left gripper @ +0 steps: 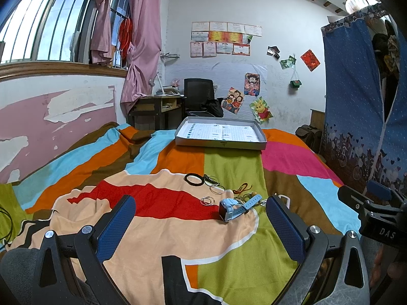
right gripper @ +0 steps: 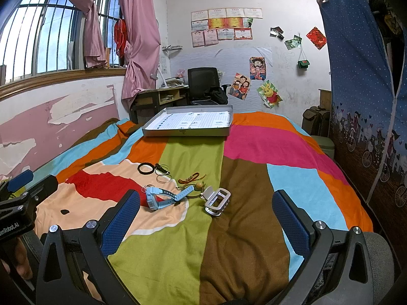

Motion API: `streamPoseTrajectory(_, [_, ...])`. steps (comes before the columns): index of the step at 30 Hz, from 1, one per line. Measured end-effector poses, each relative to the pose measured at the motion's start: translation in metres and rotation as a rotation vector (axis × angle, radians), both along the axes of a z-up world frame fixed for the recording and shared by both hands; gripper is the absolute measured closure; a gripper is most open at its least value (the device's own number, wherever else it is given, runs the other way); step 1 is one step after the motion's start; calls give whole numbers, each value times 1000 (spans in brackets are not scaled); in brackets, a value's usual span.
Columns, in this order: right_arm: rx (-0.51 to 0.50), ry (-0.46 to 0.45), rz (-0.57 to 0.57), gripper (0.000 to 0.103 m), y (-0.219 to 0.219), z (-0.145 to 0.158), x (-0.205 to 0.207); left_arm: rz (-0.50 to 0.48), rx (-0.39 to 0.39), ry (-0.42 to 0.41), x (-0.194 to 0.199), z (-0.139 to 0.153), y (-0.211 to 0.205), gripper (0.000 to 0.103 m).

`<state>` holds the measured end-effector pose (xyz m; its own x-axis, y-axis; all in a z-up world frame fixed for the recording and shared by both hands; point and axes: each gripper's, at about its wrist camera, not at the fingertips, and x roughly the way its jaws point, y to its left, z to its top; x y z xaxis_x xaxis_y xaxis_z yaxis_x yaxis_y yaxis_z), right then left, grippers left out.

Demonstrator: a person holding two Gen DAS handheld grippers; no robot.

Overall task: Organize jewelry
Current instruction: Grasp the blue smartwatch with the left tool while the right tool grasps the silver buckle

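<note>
Both my left claw and right claw are wide open holding nothing, the jewelry's bunched mid-frame on the bed with the blue watch nearest, so I'd guess grabbing it snags those tangled cords too.

Daylight comes through a barred, arched window hung with knotted pink curtains. Below it, the pink wall paint peels in patches. The white far wall carries certificates and cartoon posters. A dark wooden desk and black mesh office chair stand beneath; a blue dotted fabric wardrobe stands at right.
</note>
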<state>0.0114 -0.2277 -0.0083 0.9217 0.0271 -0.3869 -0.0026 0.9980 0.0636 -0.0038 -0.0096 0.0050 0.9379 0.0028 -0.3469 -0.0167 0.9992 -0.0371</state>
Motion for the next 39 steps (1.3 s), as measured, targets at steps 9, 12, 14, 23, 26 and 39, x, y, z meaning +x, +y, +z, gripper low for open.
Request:
streamPoseTrajectory(9, [0,-2,-22,1,-1,1,-2,-60,-41,41,3,7,-3,0])
streamPoseTrajectory(12, [18,5,-35,1,-5,6,1,-104,-50,54,10,12,0,0])
streamPoseTrajectory(14, [22,7,-32,1,-5,11,-2,-109,-29,64,20,15,2,0])
streamPoseTrajectory(23, [22,-29,-75,1,-4,27,38,-204,-25,140,96,12,4,0])
streamPoseTrajectory(26, [105,21,-126,1,-17,19,71,-182,-30,129,121,4,5,0])
streamPoseTrajectory(39, [197,206,-157,15,-39,-55,161,-395,6,245,182,-59,-15,0])
